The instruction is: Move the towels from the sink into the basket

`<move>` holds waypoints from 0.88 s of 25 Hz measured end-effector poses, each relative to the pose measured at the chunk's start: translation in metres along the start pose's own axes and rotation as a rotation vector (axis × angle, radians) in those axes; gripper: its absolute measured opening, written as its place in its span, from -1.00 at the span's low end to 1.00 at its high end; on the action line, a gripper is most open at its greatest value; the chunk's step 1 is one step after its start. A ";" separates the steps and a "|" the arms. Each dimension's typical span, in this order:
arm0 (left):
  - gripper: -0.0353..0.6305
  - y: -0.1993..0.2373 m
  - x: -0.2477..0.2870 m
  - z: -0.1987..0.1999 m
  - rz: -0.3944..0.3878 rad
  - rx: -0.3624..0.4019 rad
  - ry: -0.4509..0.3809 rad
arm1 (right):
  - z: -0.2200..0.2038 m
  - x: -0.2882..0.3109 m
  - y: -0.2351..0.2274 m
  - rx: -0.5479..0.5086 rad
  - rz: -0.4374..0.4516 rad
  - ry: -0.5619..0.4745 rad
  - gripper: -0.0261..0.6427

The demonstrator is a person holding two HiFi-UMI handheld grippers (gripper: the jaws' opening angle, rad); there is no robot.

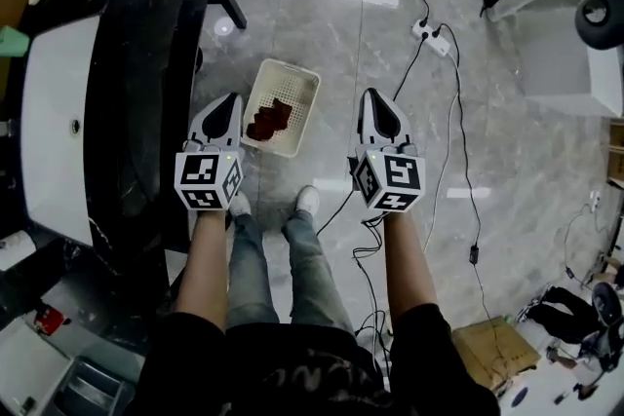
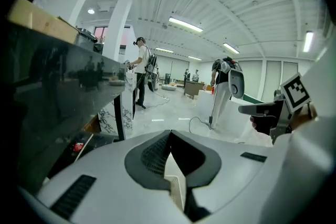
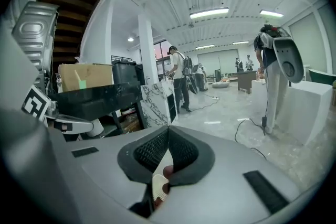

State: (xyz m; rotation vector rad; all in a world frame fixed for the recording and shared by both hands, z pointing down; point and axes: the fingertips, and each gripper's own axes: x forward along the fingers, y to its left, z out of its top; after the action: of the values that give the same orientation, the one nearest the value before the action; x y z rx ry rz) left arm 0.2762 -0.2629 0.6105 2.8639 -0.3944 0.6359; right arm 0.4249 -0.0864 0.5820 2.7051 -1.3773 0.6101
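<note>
A cream slotted basket (image 1: 310,85) stands on the grey floor with dark red towels (image 1: 273,119) lying in it. Both grippers are held up side by side above it. My left gripper (image 1: 230,98) is over the basket's left edge and my right gripper (image 1: 374,96) is just right of it. In the left gripper view the jaws (image 2: 169,132) meet at the tips with nothing between them. The right gripper's jaws (image 3: 168,129) are likewise shut and empty, and a bit of basket (image 3: 157,186) shows below them. The white sink (image 1: 58,122) sits in the black counter at the left.
The black counter (image 1: 146,63) runs along the left side. A power strip (image 1: 431,36) and cables trail over the floor at the right. A cardboard box (image 1: 492,351) lies at the lower right. The person's shoes (image 1: 307,200) stand just below the basket. Other people stand far off.
</note>
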 end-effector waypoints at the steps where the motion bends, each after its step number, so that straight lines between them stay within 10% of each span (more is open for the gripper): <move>1: -0.85 -0.002 -0.006 0.011 0.003 0.009 -0.008 | 0.012 -0.006 0.002 -0.009 0.000 -0.006 -0.88; 22: -0.85 -0.024 -0.131 0.177 0.044 0.085 -0.189 | 0.167 -0.111 0.037 -0.070 0.023 -0.129 -0.88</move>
State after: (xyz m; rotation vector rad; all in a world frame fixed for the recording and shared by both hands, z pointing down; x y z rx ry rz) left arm 0.2375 -0.2526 0.3928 3.0151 -0.4694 0.3990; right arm 0.3914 -0.0590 0.3830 2.7192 -1.4310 0.3866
